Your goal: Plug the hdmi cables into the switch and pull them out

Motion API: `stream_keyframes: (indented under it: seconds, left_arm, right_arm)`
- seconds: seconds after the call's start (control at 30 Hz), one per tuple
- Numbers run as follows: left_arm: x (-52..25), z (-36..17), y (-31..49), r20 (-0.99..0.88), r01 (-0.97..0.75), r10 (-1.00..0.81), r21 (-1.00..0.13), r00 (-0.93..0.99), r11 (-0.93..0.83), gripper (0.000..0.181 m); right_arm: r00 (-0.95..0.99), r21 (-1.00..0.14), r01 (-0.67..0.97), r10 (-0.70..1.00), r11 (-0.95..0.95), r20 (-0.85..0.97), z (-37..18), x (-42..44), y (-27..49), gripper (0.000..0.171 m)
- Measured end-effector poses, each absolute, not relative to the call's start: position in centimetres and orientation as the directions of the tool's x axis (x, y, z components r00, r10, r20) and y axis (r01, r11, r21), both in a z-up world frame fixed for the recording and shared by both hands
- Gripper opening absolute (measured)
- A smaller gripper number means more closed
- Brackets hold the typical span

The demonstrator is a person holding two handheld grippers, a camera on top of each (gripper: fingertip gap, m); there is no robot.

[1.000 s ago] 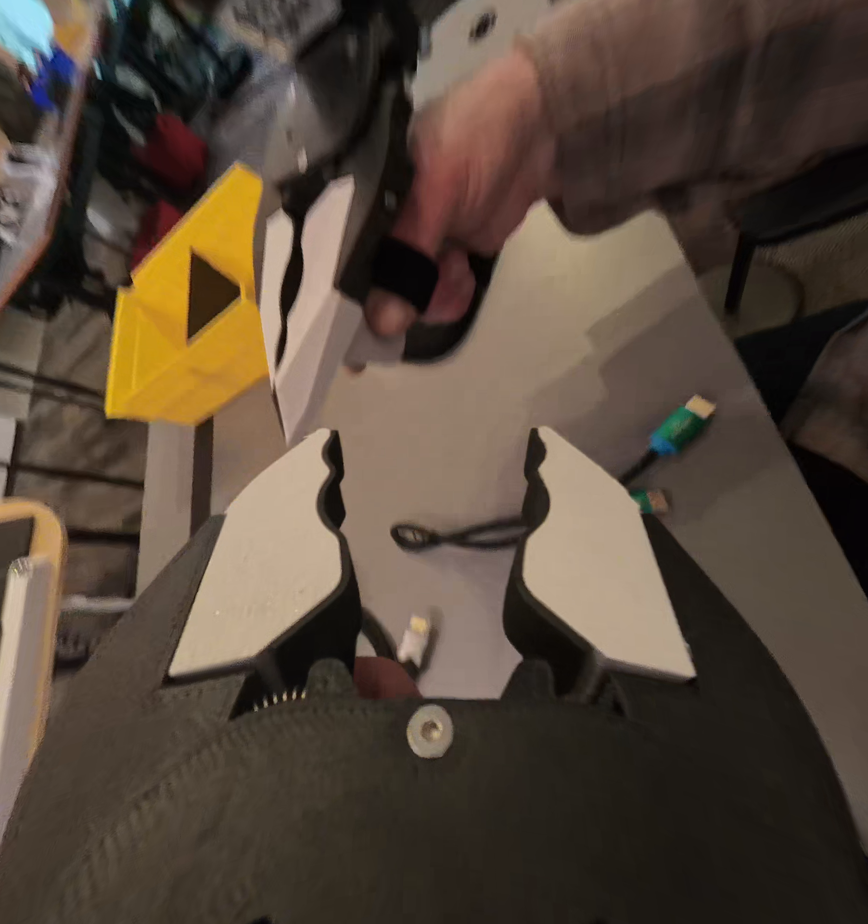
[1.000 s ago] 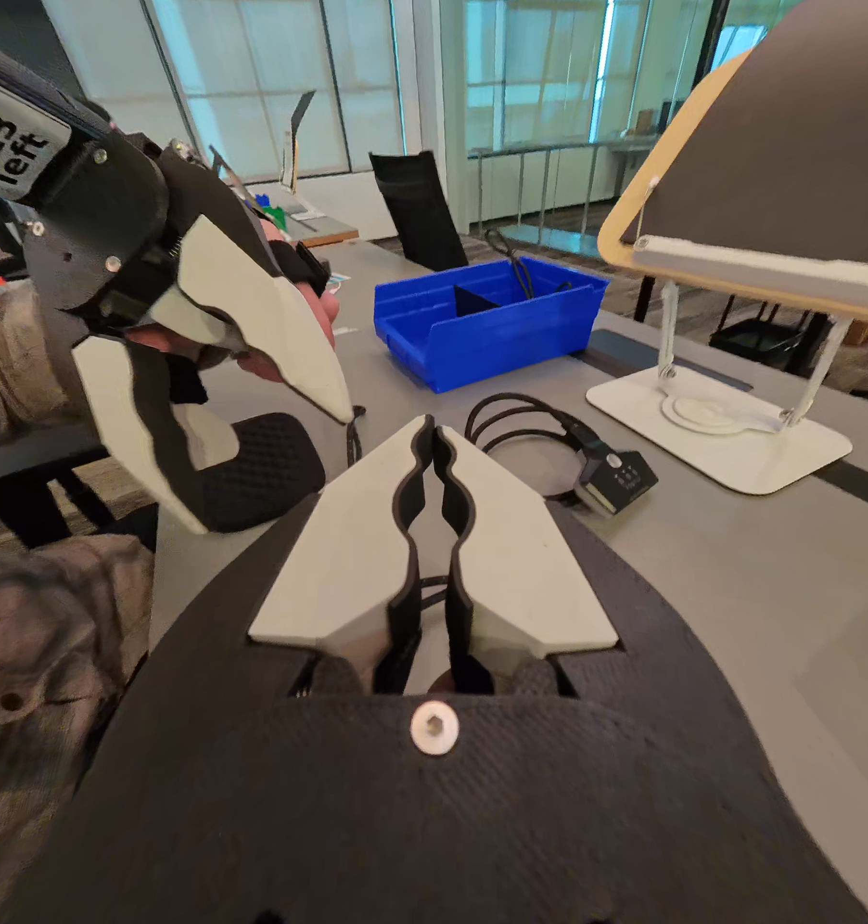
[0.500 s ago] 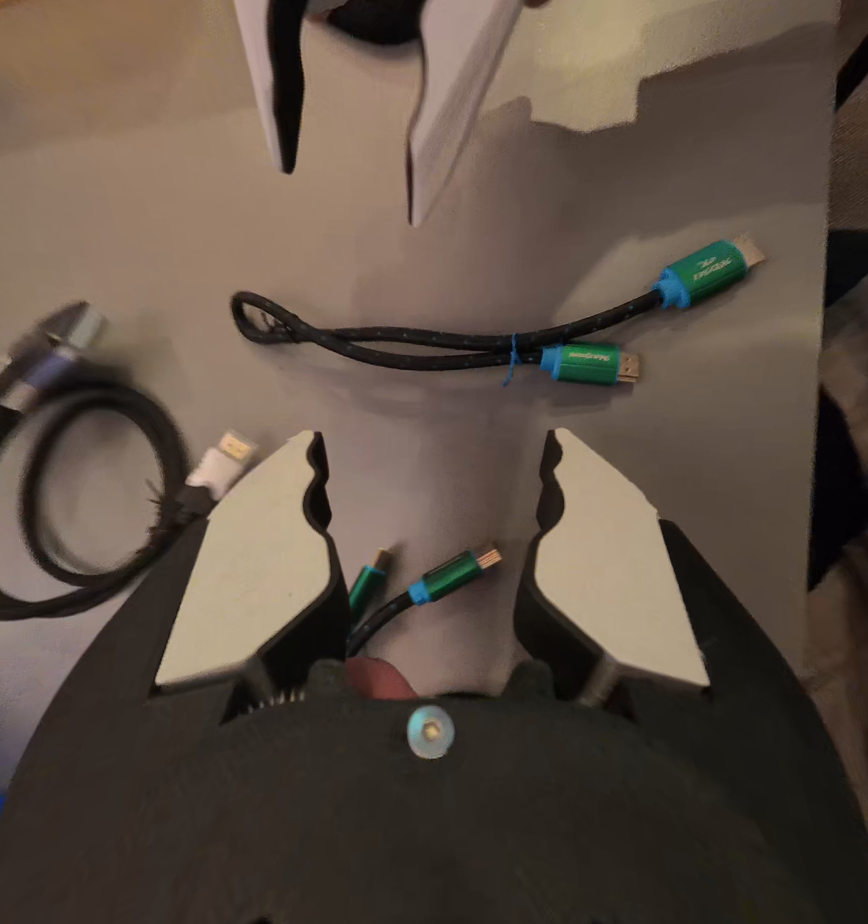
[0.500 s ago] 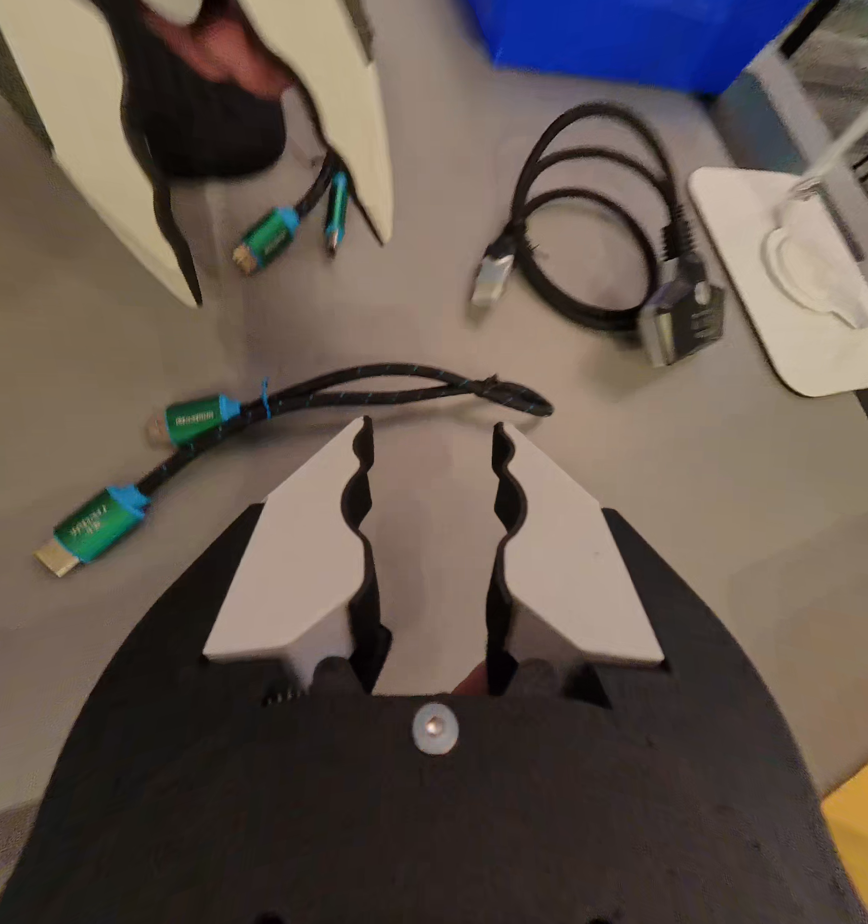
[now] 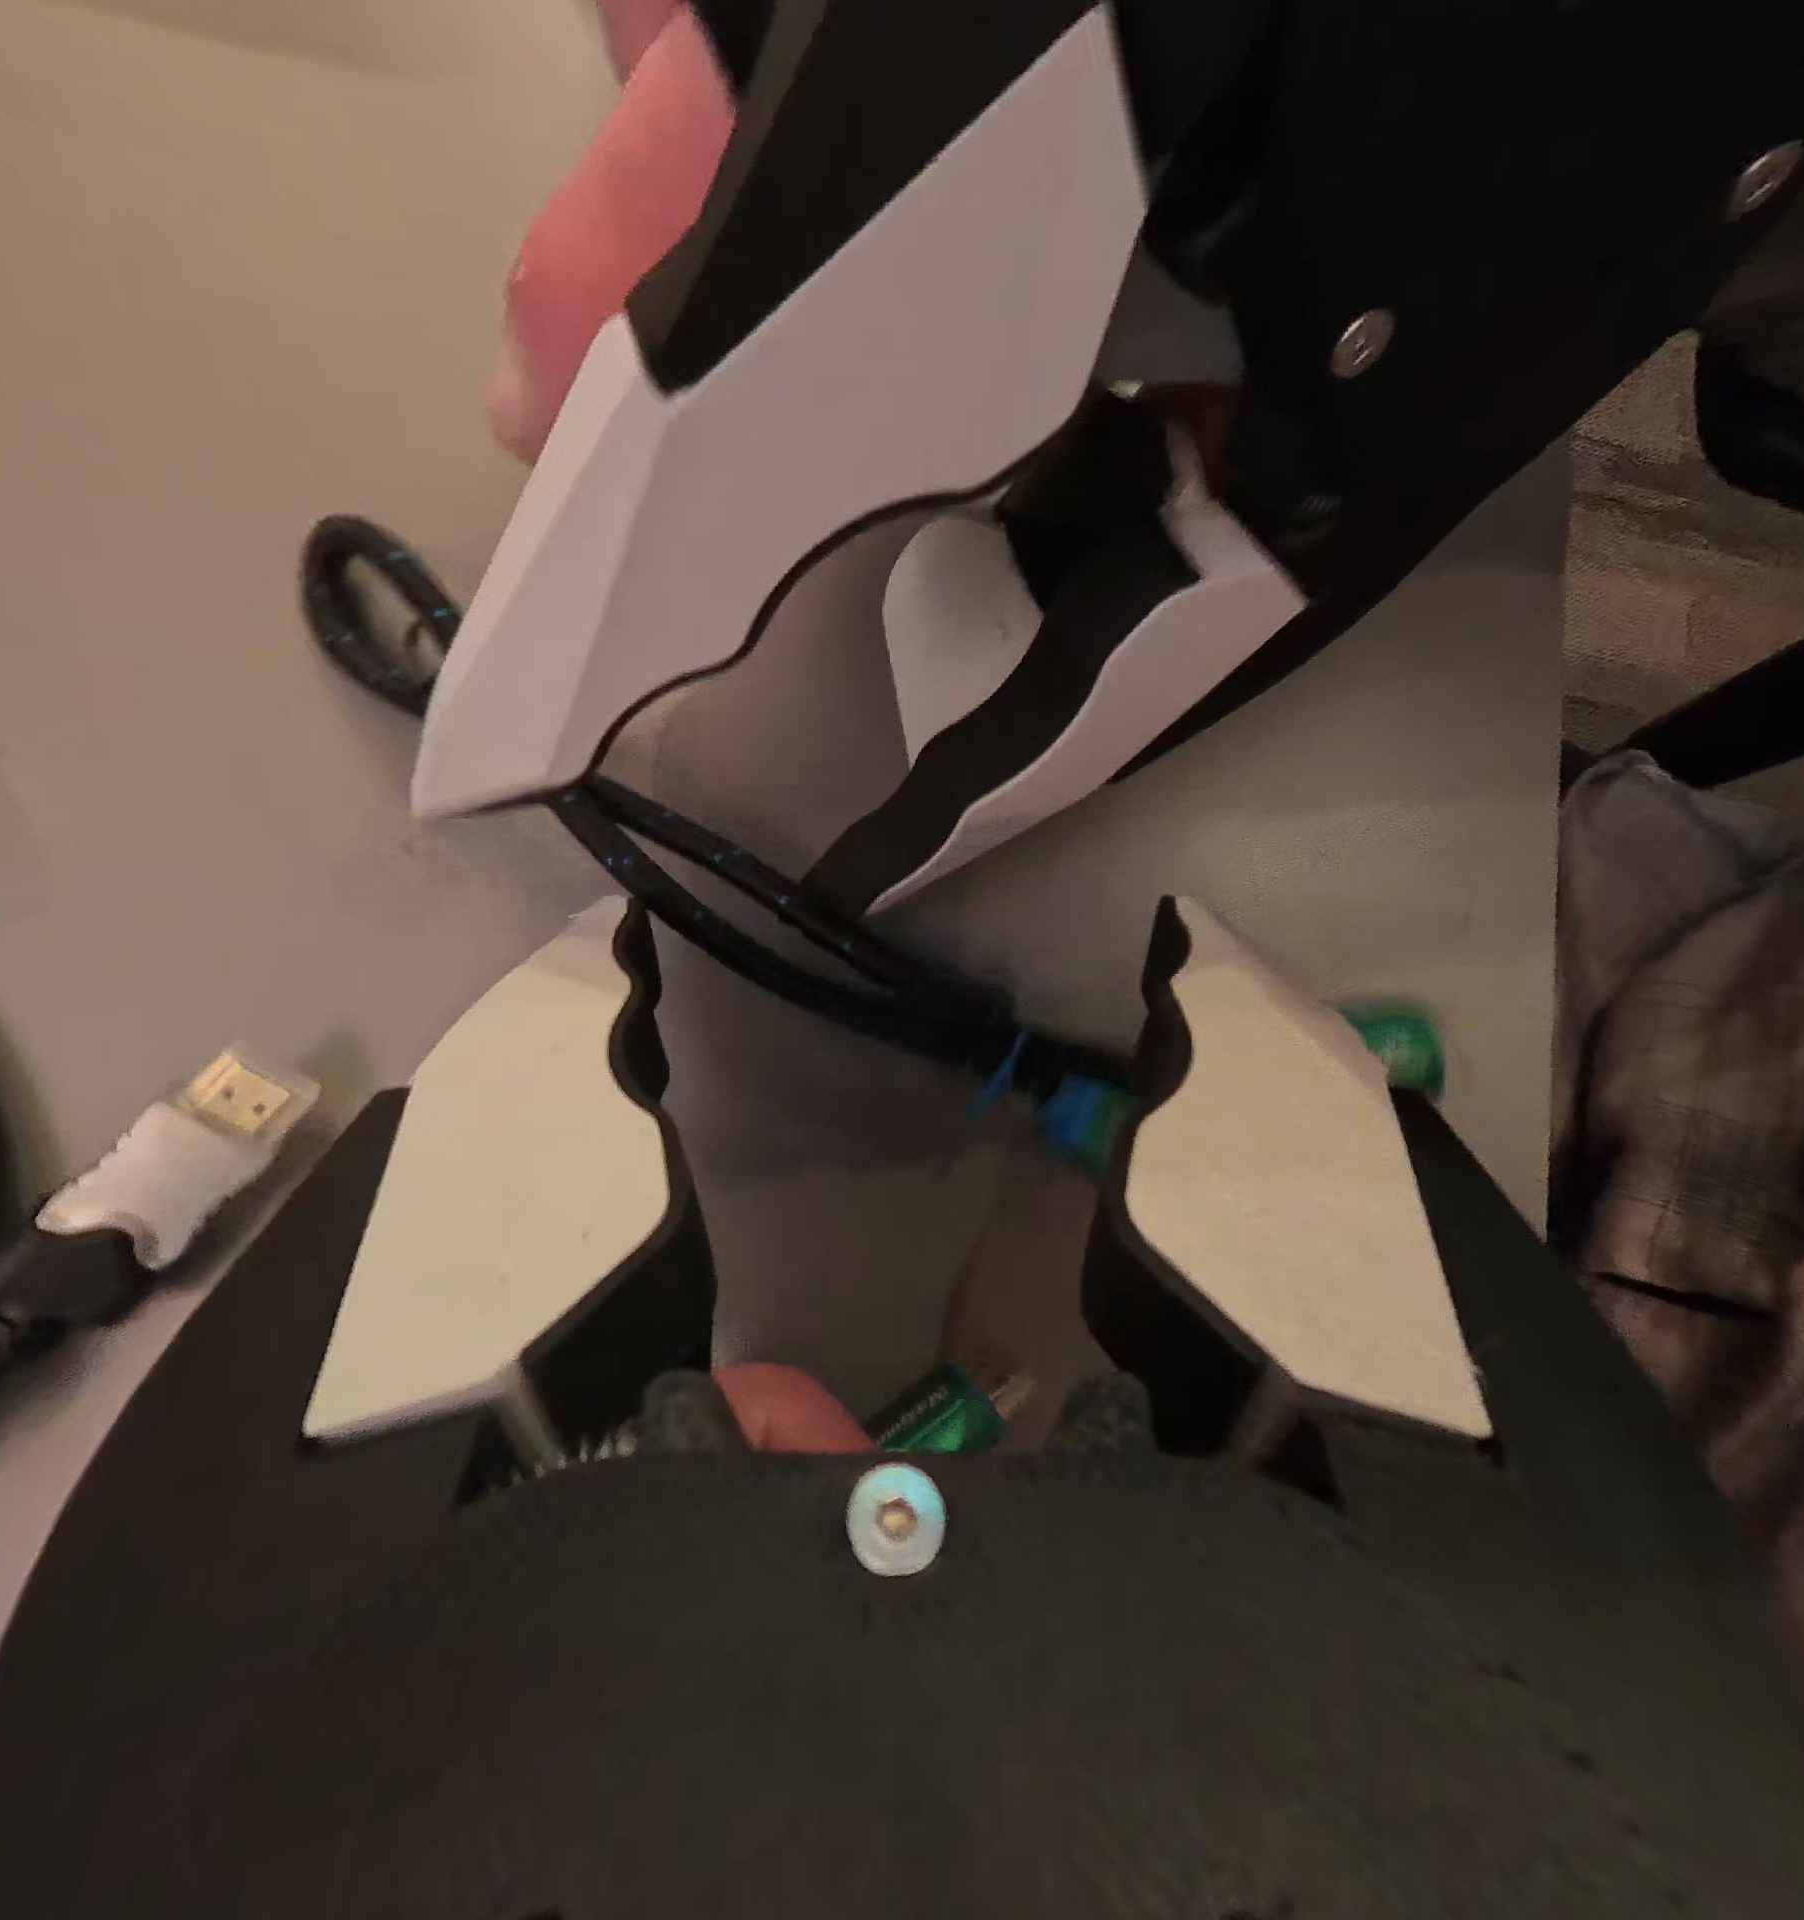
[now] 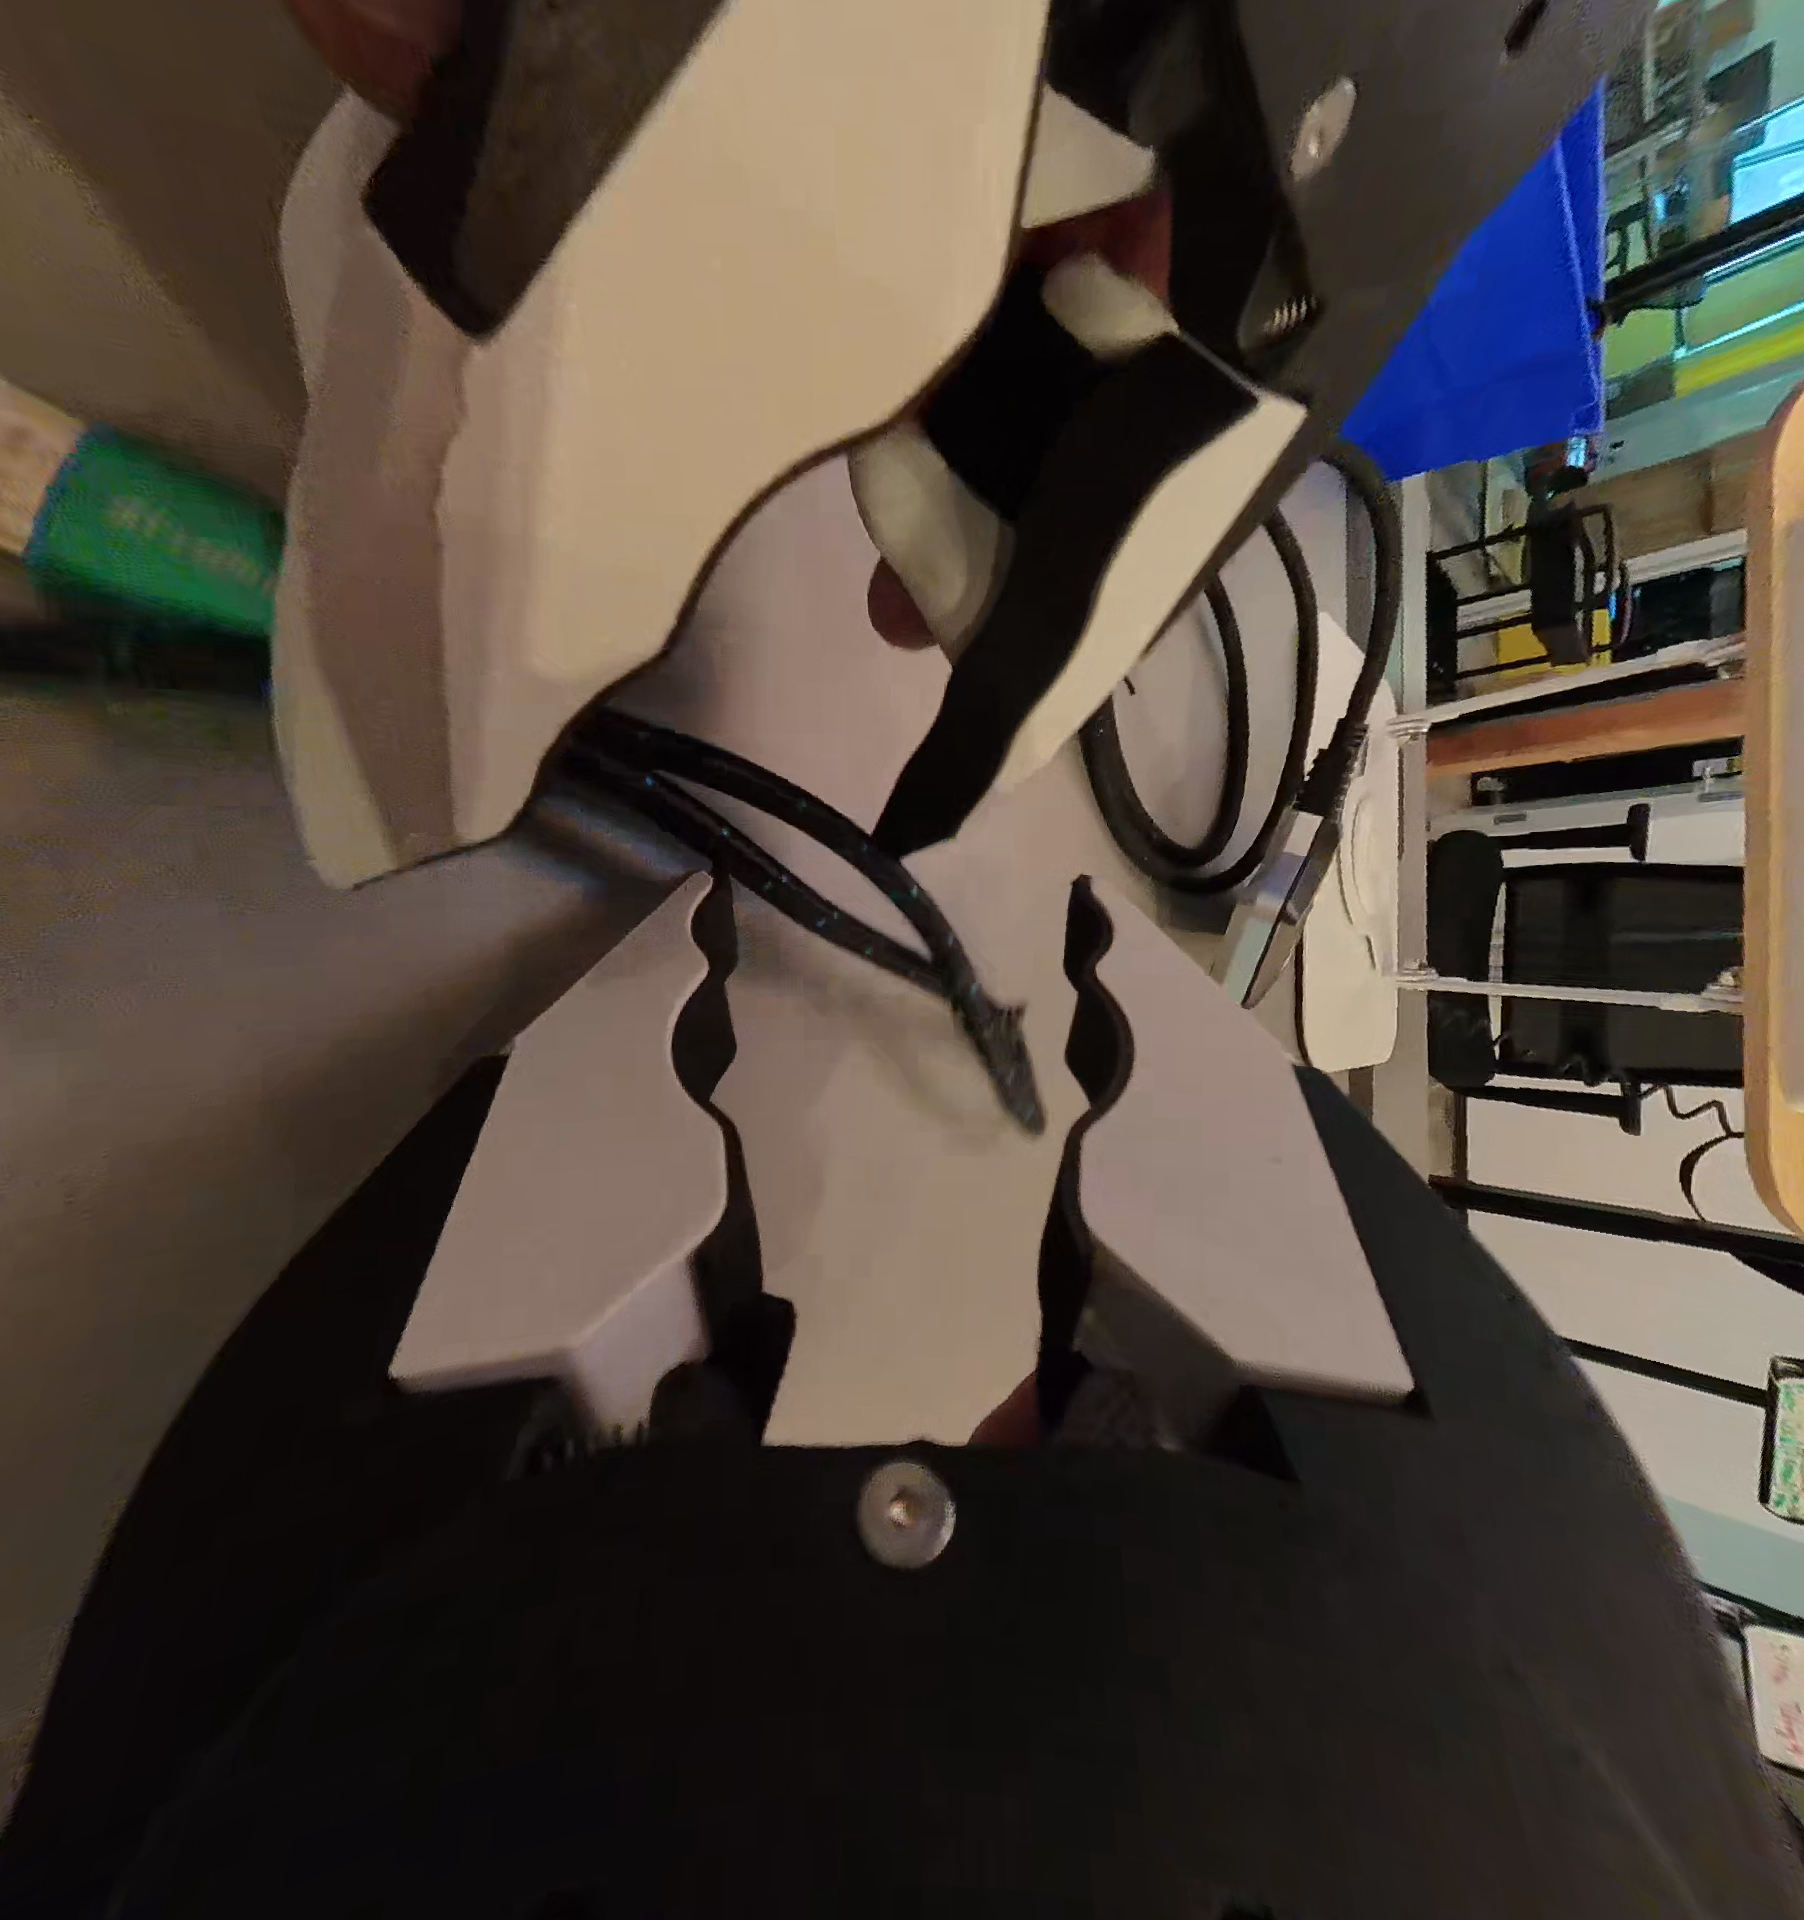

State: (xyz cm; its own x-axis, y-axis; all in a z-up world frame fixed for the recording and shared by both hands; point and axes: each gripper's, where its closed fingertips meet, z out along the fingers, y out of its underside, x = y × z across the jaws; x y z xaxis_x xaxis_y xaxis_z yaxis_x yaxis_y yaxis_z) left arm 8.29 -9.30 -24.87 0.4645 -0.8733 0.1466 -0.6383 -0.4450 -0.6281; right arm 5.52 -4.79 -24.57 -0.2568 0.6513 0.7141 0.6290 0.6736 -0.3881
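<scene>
left wrist view: left claw wide open, empty; braided cable runs far-left to near-right across its gap on the desk, green plug past its right finger | right wrist view: right claw open, empty; cable's folded loop between its fingers, green plug far left; switch unseen; left claw nearer the plug.

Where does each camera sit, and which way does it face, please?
Left wrist view: on the left tool, facing down at the table and braided cable; open fingers and a fingertip show.
Right wrist view: on the right tool, facing down along the table toward the room; open fingers show.
Shared: the cable, each other's tool.
</scene>
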Motion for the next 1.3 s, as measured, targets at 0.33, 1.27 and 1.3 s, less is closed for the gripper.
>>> stream_keyframes:
  seconds: [0.33, 1.27, 1.3]
  left_arm:
    - [9.5, -22.0, -8.6, 0.129, -0.616, -0.909, -0.698, 0.396, -0.367, 0.099]
    - [2.0, -21.5, -2.8, -0.515, -0.808, -0.671, -0.544, 0.533, -0.224, 0.062]
    - [1.8, -21.4, -2.7, -0.54, -0.824, -0.666, -0.527, 0.515, -0.209, 0.047]
  right_arm:
    - [-0.137, -0.433, 0.688, 0.69, 0.582, 0.711, -24.0, 5.8, -2.8, 0.022]
    - [0.035, -0.464, 0.683, 0.609, 0.564, 0.792, -18.2, 5.7, -2.0, 0.012]
    - [0.033, -0.476, 0.674, 0.62, 0.565, 0.784, -18.3, 5.5, -2.3, 0.012]
